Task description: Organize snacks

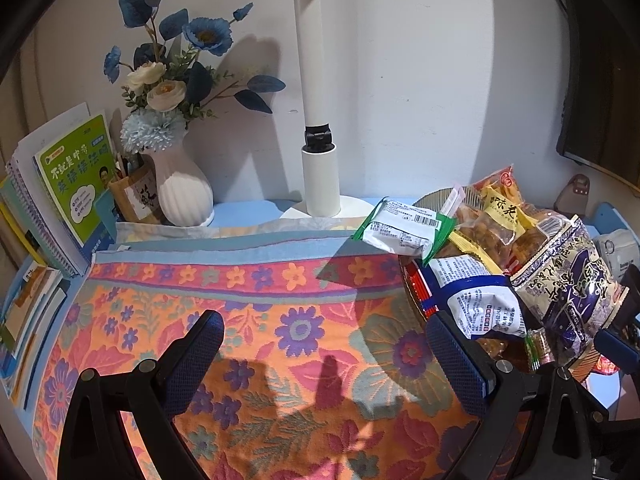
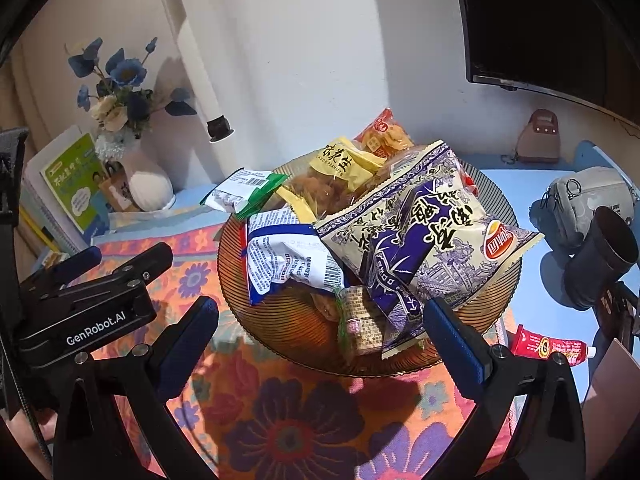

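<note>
- This is a desk in a home, like in a bedroom or study.
- School books [image 1: 76, 184] lean by the wall.
- A white vase [image 1: 182, 190] holds blue flowers [image 1: 208, 34].
- A white desk lamp [image 1: 318, 176] stands nearby.
- A flowery cloth [image 1: 256, 320] covers the blue desk [image 2: 532, 184].

Strong light falls from above and behind, near the white lamp [image 2: 192, 56], leaving a bright pool on the wall [image 1: 420, 80] and hard-edged shadows. The flowers [image 1: 176, 52] throw a crisp shadow rightward onto the wall. On the floral cloth [image 1: 248, 312] dark shadows lie across the near part, sharp at their edges. The glossy purple snack bag [image 2: 420, 236] catches some glare. Colours are saturated, detail fairly sharp at centre. Both fisheye views bend straight lines heavily, and the corners fall to black vignette. The dark monitor [image 2: 540, 20] at far right shows no detail.
</note>
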Tool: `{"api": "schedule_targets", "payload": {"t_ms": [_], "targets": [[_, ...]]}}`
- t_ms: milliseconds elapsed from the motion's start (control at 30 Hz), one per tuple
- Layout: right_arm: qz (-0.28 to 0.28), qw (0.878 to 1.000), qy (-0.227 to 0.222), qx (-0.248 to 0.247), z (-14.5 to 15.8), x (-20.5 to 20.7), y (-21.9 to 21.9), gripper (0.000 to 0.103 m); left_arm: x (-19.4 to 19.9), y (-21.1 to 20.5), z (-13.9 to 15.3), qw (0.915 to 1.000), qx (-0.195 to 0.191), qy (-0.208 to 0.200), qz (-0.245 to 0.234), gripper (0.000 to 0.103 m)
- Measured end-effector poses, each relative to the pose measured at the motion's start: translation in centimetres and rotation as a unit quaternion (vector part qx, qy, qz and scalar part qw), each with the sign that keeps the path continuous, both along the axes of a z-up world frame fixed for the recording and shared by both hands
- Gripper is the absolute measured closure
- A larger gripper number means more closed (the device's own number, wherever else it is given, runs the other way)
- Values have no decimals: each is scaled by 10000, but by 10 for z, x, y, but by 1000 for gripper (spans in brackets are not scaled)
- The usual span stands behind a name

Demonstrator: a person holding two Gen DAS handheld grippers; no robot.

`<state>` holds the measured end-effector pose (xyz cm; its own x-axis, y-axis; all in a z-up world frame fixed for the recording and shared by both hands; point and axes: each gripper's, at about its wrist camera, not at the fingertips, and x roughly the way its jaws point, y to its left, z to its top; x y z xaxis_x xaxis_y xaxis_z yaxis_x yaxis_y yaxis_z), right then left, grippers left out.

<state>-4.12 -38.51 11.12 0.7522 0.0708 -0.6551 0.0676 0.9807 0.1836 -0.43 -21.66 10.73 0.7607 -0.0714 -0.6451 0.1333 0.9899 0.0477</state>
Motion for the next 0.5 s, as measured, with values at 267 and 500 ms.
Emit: {"api": "schedule_targets", "payload": {"t_ms": [267,500], "targets": [[-24,10000,36,-27,-1,1,1,0,2,2,-2,10000,-14,25,47,3],[-34,10000,38,-21,-2,2,1,0,4,5,-3,9999,-32,61,104,3]]}}
